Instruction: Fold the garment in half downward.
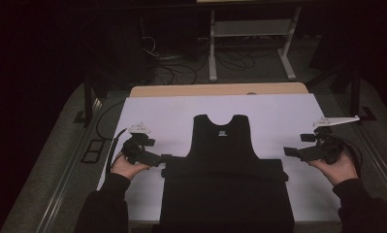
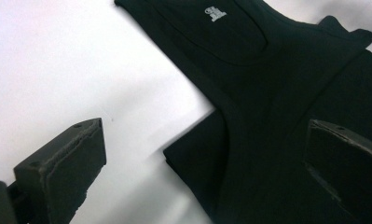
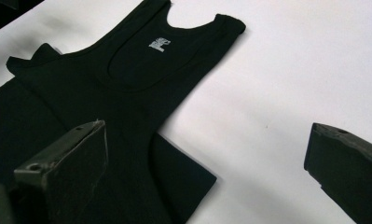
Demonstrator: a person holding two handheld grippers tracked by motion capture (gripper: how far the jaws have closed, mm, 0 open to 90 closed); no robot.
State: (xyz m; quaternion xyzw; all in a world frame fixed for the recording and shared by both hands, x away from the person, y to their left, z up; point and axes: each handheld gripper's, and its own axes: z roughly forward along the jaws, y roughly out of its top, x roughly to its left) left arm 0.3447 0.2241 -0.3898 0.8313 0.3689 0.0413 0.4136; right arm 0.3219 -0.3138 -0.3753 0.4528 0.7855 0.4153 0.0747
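My left hand-held gripper (image 1: 166,158) and right hand-held gripper (image 1: 289,151) gape wide, empty. The black tank top (image 1: 223,145) looks light and limp; I'd pinch its folded side corners.

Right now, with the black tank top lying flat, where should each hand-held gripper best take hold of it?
Probably at the folded side corners of the black tank top: the left hand-held gripper from the left edge, the right hand-held gripper from the right. Both corners jut over bare white table, so an open jaw could slide underneath.

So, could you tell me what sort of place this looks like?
Probably a lab or recording workspace: a white-covered table holds a black tank top, with loose cables and a metal stand on the dim floor behind.
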